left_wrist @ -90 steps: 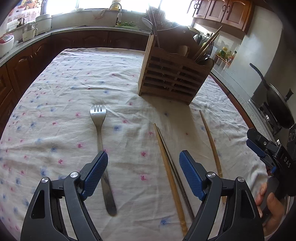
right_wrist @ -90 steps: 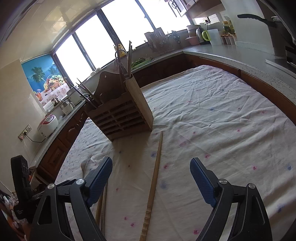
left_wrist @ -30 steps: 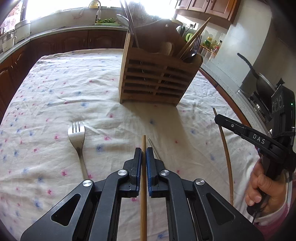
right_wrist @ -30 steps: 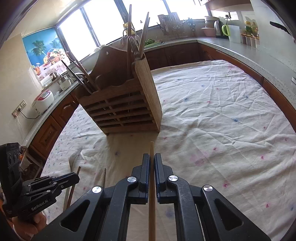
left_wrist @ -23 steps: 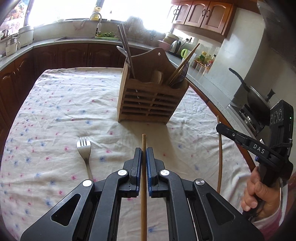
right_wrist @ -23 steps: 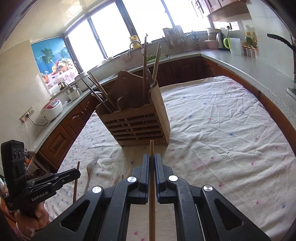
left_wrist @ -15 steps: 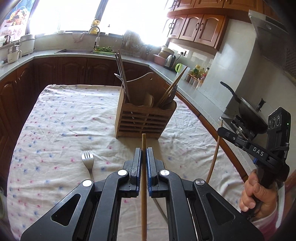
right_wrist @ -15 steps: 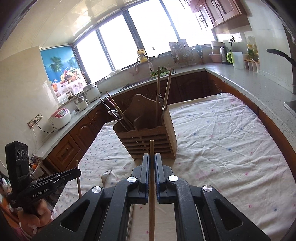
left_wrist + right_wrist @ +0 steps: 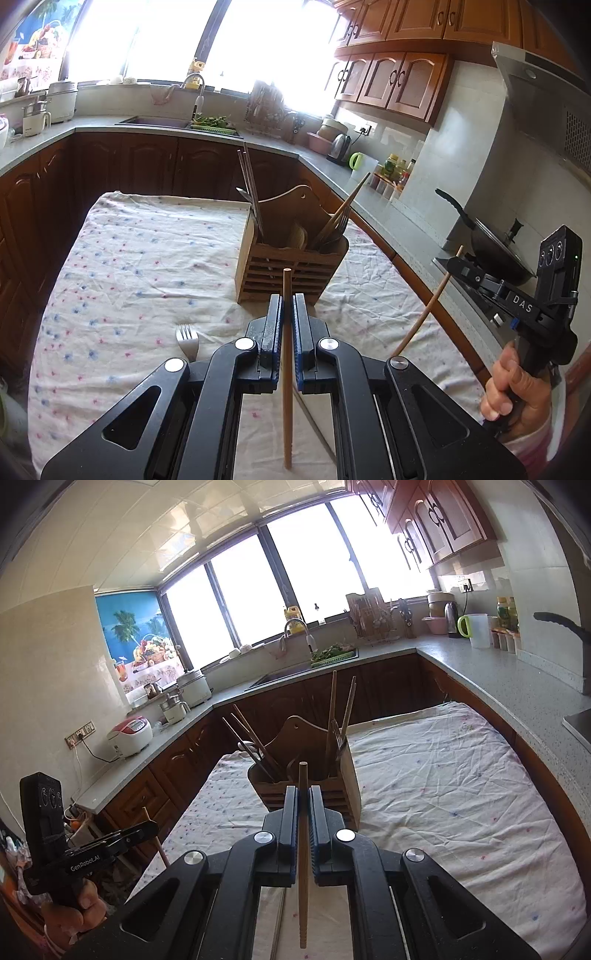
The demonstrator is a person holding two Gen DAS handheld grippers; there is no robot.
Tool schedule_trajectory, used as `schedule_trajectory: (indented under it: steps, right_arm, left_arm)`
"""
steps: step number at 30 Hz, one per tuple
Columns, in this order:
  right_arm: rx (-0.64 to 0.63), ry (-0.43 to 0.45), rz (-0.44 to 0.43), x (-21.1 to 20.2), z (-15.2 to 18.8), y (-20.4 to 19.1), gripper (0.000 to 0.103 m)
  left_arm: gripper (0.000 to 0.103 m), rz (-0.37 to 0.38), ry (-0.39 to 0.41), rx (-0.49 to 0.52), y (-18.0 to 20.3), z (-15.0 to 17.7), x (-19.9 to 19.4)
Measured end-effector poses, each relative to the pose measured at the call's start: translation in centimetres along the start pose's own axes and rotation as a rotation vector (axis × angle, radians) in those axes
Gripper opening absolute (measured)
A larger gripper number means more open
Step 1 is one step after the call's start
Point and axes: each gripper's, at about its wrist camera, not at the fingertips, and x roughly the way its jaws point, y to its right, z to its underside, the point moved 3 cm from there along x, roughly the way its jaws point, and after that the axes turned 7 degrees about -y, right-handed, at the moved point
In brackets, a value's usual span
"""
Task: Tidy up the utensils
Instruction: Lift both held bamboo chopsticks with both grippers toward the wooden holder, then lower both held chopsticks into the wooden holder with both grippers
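Note:
My left gripper (image 9: 287,314) is shut on a wooden chopstick (image 9: 286,295), held high above the table. My right gripper (image 9: 303,805) is shut on a second wooden chopstick (image 9: 303,782), also lifted; the right gripper and its chopstick also show in the left wrist view (image 9: 424,314). The wooden utensil holder (image 9: 291,258) stands ahead on the tablecloth with chopsticks, forks and spoons upright in its compartments; it also shows in the right wrist view (image 9: 306,771). A metal fork (image 9: 187,338) lies on the cloth left of my left gripper. A metal chopstick (image 9: 277,926) lies on the cloth below.
The table has a white flowered cloth (image 9: 147,258). Dark wood cabinets and a grey counter (image 9: 110,125) ring it. A wok (image 9: 495,247) sits on the stove at right. A rice cooker (image 9: 129,736) and kettles stand on the counter.
Both grippers closed on chopsticks lying on the cloth and lifted them well above the table. The holder and fork now look farther away and lower.

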Motion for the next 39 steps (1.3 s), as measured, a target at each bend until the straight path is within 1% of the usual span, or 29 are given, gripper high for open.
schedule_trajectory:
  steps: [11,19,25,31,35,39]
  right_arm:
    - [0.006,0.009,-0.002,0.2,-0.5,0.2,0.005]
    - [0.010,0.049,0.000,0.2,-2.0,0.5,0.005]
    - [0.013,0.102,0.006,0.7,-4.6,0.7,0.005]
    - [-0.004,0.178,0.014,1.5,-8.8,0.0,0.005]
    - [-0.025,0.240,0.029,2.0,-11.6,-0.7,0.005]
    - [-0.031,0.290,0.048,3.0,-13.9,-1.0,0.005]
  left_arm:
    - [0.004,-0.006,0.018,-0.009,-0.3,-0.7,-0.1]
    - [0.004,-0.005,0.070,0.008,0.2,-3.1,-1.0]
    - [0.004,-0.002,0.134,0.016,0.5,-6.2,-1.7]
    - [0.004,-0.030,0.235,0.041,0.8,-10.4,-2.5]
    - [0.004,-0.035,0.296,0.046,0.8,-13.5,-2.5]
    - [0.004,-0.049,0.342,0.043,0.8,-15.9,-1.7]
